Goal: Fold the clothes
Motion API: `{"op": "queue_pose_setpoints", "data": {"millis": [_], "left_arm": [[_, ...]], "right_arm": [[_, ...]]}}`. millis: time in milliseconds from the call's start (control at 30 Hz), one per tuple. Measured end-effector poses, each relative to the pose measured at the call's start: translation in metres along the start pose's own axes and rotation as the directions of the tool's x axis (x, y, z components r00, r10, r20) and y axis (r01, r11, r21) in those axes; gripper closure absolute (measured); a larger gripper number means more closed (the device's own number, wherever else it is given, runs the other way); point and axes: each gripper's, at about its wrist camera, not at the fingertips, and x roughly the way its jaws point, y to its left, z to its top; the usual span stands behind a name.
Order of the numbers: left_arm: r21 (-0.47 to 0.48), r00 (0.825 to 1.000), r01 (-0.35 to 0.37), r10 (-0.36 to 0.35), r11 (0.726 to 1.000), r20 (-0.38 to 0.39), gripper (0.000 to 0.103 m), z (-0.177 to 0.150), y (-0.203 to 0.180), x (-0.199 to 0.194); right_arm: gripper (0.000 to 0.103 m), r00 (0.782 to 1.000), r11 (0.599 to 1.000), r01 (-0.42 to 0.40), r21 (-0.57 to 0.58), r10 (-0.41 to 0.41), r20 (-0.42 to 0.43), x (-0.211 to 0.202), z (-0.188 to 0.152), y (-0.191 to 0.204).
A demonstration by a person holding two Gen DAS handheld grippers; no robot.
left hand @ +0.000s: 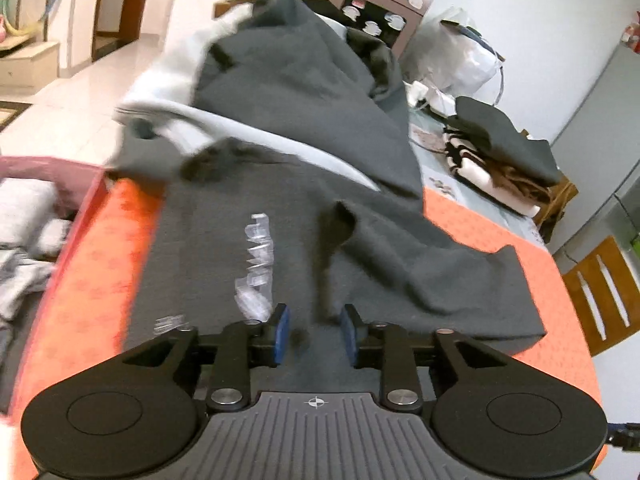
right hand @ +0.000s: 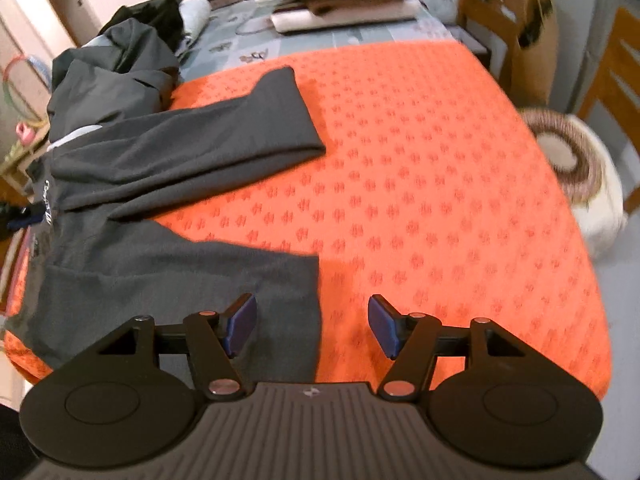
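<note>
We look down along two hand-held tools over a desk covered by an orange patterned cloth (right hand: 420,168). A dark grey hooded sweatshirt (left hand: 248,240) lies spread across the left part of that cloth, its white chest print (left hand: 256,268) blurred and unreadable. Its hood, with a pale grey lining (left hand: 280,140), is bunched up at the far end.

In the left wrist view, the left tool (left hand: 315,330) hovers over the sweatshirt's body – its blue pads (left hand: 282,328) stand a little apart, with cloth below them but nothing pinched between them. In the right wrist view, the right tool (right hand: 312,326) has its pads wide apart; the left pad sits above the sweatshirt's hem corner and the right pad above bare orange cloth. We cannot tell whether either pad touches the fabric.

One sleeve (right hand: 224,136) stretches out flat across the orange cloth, its cuff pointing toward the desk's far side. At the far end – well apart from the sweatshirt – rests a stack of folded clothes (left hand: 504,152). A pink bin of pale garments (left hand: 36,208) sits off the desk's left edge.
</note>
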Motion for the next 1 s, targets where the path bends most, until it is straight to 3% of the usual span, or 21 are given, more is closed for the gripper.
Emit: {"op": "queue_pose_setpoints", "data": {"millis": [233,367,533,600,633,700,1000], "left_arm": [[-0.041,0.995,-0.083,0.081,0.996,-0.052,0.061,-0.034,0.056,-0.049],[-0.054,0.988,-0.09,0.082,0.994,-0.129,0.06,-0.064,0.077,-0.065],[-0.073,0.98,-0.075,0.06,0.995,-0.189,0.056,-0.089,0.082,-0.063],[-0.071,0.98,-0.073,0.058,0.995,-0.191,0.057,-0.092,0.081,-0.06],[-0.063,0.98,-0.078,0.065,0.995,-0.186,0.062,-0.093,0.08,-0.061],[-0.059,0.981,-0.076,0.064,0.995,-0.18,0.093,-0.094,0.079,-0.062],[-0.128,0.992,-0.099,0.088,0.987,-0.088,0.094,-0.097,0.059,-0.105]], "right_arm": [[0.035,0.999,0.993,-0.031,0.114,0.034,-0.024,0.004,-0.035,-0.006],[0.036,0.997,0.983,-0.062,0.173,0.068,-0.028,0.007,-0.053,-0.004],[0.062,0.997,0.976,-0.068,0.206,0.073,-0.015,0.011,-0.065,0.005],[0.085,0.998,0.976,-0.06,0.209,0.063,-0.006,0.011,-0.066,0.008],[0.089,0.998,0.973,-0.067,0.221,0.069,-0.004,0.01,-0.066,0.008],[0.094,0.997,0.968,-0.076,0.24,0.077,0.005,0.008,-0.064,0.007],[0.096,0.993,0.97,-0.115,0.216,0.106,0.053,-0.027,-0.047,-0.001]]}}
